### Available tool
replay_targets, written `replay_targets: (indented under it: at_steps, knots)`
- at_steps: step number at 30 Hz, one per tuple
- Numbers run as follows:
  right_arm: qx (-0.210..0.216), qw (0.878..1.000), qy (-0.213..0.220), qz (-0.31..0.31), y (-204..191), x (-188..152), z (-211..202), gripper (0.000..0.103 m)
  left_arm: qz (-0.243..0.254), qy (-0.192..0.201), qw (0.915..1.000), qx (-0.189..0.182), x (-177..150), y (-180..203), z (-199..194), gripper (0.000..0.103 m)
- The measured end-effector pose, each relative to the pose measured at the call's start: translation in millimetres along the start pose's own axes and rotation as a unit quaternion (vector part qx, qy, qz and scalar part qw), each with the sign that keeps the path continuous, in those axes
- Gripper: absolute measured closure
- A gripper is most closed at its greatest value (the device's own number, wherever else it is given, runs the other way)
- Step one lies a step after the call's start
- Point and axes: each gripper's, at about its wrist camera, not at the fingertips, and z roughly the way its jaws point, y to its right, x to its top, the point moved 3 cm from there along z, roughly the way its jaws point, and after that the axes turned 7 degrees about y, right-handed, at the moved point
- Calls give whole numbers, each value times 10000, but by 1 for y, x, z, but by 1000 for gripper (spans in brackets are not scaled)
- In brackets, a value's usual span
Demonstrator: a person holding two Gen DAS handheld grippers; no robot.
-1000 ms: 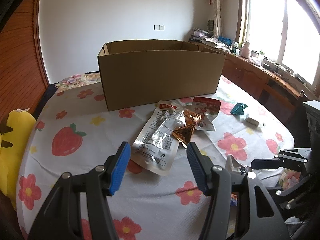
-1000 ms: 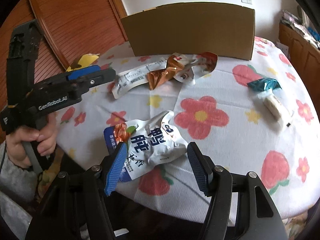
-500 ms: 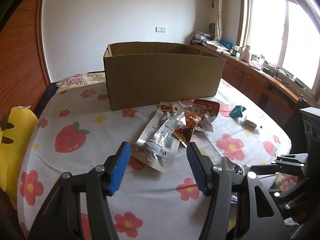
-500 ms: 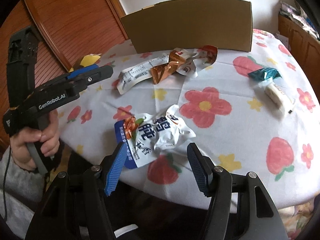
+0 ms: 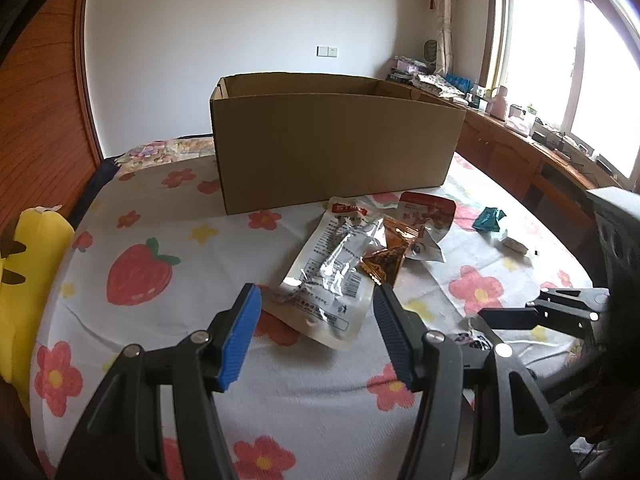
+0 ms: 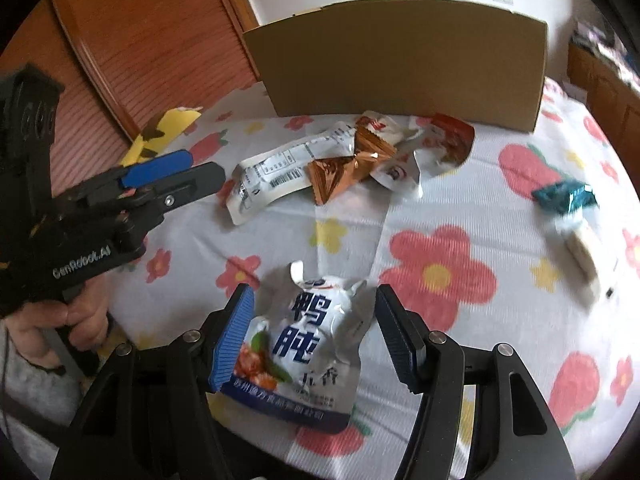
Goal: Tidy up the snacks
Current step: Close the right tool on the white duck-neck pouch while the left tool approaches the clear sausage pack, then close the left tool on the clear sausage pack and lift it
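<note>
Left hand-held gripper (image 5: 318,332) hangs over the flowered desk (image 5: 168,320), jaws spread, nothing between the pads. Just past its tips lies a clear silver pouch (image 5: 334,276), and touching that, an orange foil packet (image 5: 390,256) and a red-topped pouch (image 5: 426,224), all bunched in front of the open cardboard box (image 5: 332,148). Off to the right sit a teal wrapper (image 5: 488,218) and a pale bar (image 5: 514,243), well apart from the pile. Nothing visible inside the box from this angle.

Over to the right wrist view: the right hand-held gripper (image 6: 316,332) is low at the near edge of the desk, jaws spread either side of a crumpled white-and-blue pouch (image 6: 308,344). The pouch lies flat between the pads, but they are not pressing on it. The other tool (image 6: 168,176) shows at the left, gripped by a hand (image 6: 60,320) in a grey sleeve.

So the step looks like the first pick: lining up on the white-and-blue pouch. Next call, as I read it, is to settle the pads lower, close on the puffy middle of the bag and carry it over the front wall of the box. It's slick foil near the desk edge, so a shallow pinch could slide it off.
</note>
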Motion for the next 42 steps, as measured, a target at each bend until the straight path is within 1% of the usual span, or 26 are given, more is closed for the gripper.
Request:
replay_targets:
  at_steps: [2,3,5,7,10,12,17,19,22,26,30,33,36,42]
  knots:
    - [-140,9994,23,-322,-6,-3,1,40,50,-38,10000,-5,3,0,6,43]
    - [-206,9987,27,-466,-8,-5,2,40,102,-54,9999,-13,4,1,8,41]
    - [-279,9974,17,-671,-11,-8,3,40,207,-79,9998,-28,6,2,13,39]
    - [-315,9965,17,-773,-9,-9,2,48,337,-163,9992,-118,9,4,20,39]
    - [-186,9971,-1,-736,-2,-8,0,54,467,-321,9980,-284,14,6,30,38]
    - [-158,9974,9,-709,3,-7,-1,55,573,-508,9963,-401,17,9,39,37]
    - [-97,9982,66,-591,16,-2,-6,58,937,-874,9904,-516,20,16,61,37]
    - [-8,9986,135,-511,23,2,-10,62,1103,-1036,9874,-462,19,17,70,37]
    - [-138,9981,190,-573,31,9,-12,65,1257,-1216,9839,-372,17,16,79,37]
    - [-127,9979,175,-602,39,12,-12,65,1311,-1436,9794,-538,13,17,85,36]
    - [-63,9982,148,-572,38,10,-8,63,1435,-1500,9765,-576,14,18,86,33]
    - [9,9988,99,-481,43,8,-4,60,1390,-1581,9754,-654,15,16,90,31]
    - [5,9987,113,-505,41,6,-3,58,1206,-1701,9741,-877,18,12,95,30]
    - [-138,9974,203,-676,36,4,2,56,1154,-1557,9774,-848,22,16,101,29]
